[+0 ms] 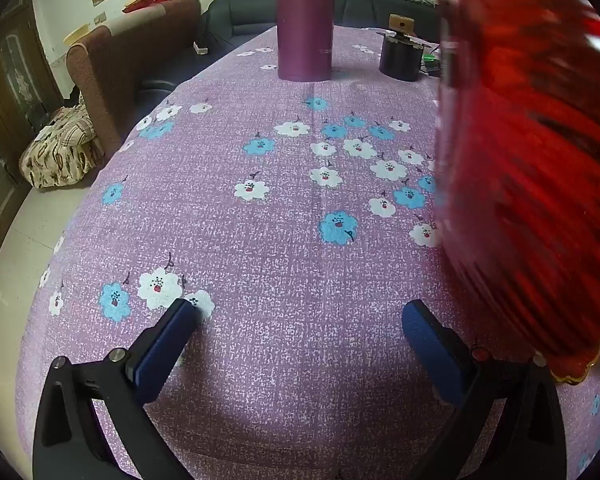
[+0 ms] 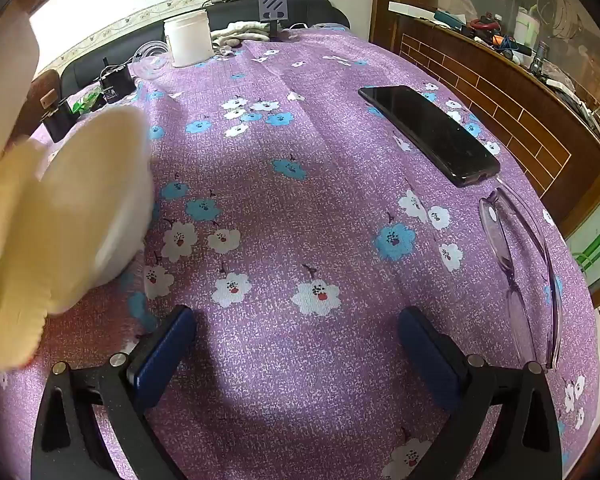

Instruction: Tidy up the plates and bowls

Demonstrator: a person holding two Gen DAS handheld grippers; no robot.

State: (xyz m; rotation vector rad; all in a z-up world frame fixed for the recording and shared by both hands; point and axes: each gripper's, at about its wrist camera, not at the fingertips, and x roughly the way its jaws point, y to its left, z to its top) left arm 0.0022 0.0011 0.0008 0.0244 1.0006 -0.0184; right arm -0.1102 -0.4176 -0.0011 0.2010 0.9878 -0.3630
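Purple cloth printed with white and blue flowers covers the table [image 1: 284, 240] in front of you, with a dark sofa [image 1: 244, 12] and a brown armchair [image 1: 112, 60] beyond its far edge. Your left gripper [image 1: 300, 322] hovers low over bare cloth, its jaws spread wide with nothing between them. Just to its right, a blurred red plate [image 1: 532, 160] stands tilted on edge and fills that side of the left view; its scalloped rim sits close beside the right-hand blue pad. At the far end of the table a tall purple cylinder [image 1: 304, 20] stands upright, and near it a short dark container [image 1: 400, 56] with a small wooden piece on top. Your right gripper [image 2: 298, 326] is likewise low over the cloth, jaws parted and holding nothing. To its left, a cream plate [image 2: 16, 240] with a wavy edge leans at a steep angle, overlapping a white bowl [image 2: 108, 192] that is also tipped on its side; both are motion-blurred, and you cannot tell from these views what supports them. On your right side a black smartphone [image 2: 432, 136] lies flat, and just nearer you a pair of clear glasses [image 2: 516, 256] rests on the cloth. A white tub [image 2: 190, 38] stands at the far edge, beside a black charger [image 2: 114, 82] and some cables.
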